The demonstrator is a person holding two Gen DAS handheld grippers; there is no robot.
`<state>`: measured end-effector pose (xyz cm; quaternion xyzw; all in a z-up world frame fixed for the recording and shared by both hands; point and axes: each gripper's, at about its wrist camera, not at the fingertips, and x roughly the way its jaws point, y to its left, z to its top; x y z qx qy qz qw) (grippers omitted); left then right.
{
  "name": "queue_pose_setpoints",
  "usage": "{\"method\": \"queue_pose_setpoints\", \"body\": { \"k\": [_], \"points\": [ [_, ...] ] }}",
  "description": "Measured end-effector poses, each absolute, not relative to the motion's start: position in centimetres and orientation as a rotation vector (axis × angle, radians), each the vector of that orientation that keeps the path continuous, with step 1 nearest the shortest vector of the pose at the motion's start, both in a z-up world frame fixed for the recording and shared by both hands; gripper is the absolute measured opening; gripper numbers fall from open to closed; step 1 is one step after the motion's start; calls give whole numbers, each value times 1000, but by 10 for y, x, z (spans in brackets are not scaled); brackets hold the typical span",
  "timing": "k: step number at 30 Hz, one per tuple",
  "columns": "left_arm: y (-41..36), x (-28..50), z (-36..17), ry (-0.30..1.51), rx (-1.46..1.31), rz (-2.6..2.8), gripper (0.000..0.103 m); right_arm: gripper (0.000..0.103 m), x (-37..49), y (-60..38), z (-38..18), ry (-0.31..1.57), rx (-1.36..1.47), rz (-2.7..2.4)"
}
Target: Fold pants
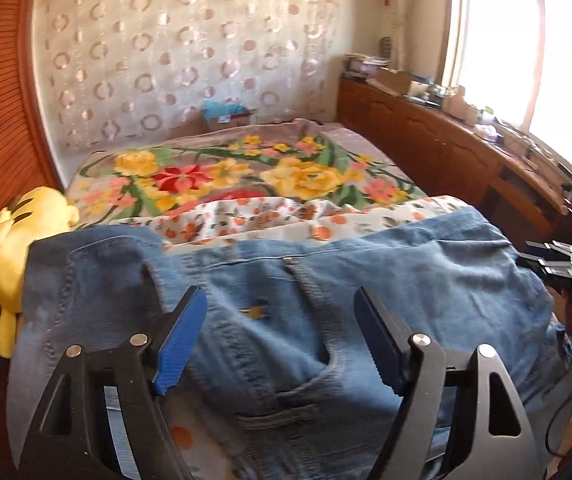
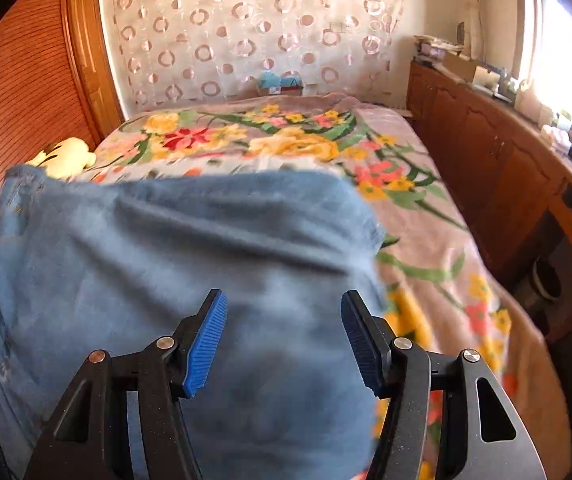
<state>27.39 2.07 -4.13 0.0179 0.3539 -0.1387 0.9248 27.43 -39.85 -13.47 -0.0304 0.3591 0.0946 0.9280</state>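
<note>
Blue denim pants [image 1: 286, 300] lie spread across the near end of the bed, waistband, pocket and rivet up. My left gripper [image 1: 281, 308] hovers over the pocket area, jaws wide open with nothing between the blue pads. In the right wrist view the pants [image 2: 205, 248] show as a plain wrinkled denim panel. My right gripper [image 2: 283, 316] is open over that panel, near its right edge, and holds nothing. The right gripper also shows at the right edge of the left wrist view [image 1: 554, 264].
The bed carries a floral blanket [image 2: 306, 140] and a white flowered sheet [image 1: 286, 216]. A yellow plush toy [image 1: 13, 248] lies at the bed's left edge by the wooden slatted wall. A wooden cabinet [image 2: 506, 168] with clutter runs along the right under a bright window.
</note>
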Motion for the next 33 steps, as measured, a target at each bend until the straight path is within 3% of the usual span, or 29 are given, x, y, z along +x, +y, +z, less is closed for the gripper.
{"method": "queue_pose_setpoints", "body": {
  "k": [8,12,15,17,19,33],
  "points": [
    [-36,287,-66,751,72,-406,78,61,342,-417,-131,781,-35,207],
    [-50,287,-86,785,95,-432,78,50,371,-410,-138,826,-22,232],
    [-54,286,-96,790,120,-425,78,35,385,-409,-142,850,-36,221],
    [-54,287,-98,802,122,-422,78,7,393,-411,-140,847,-31,208],
    [-54,286,-98,794,115,-425,78,2,399,-408,-137,841,-57,201],
    [-58,284,-104,801,142,-407,78,1,416,-375,-132,711,-168,99]
  ]
}}
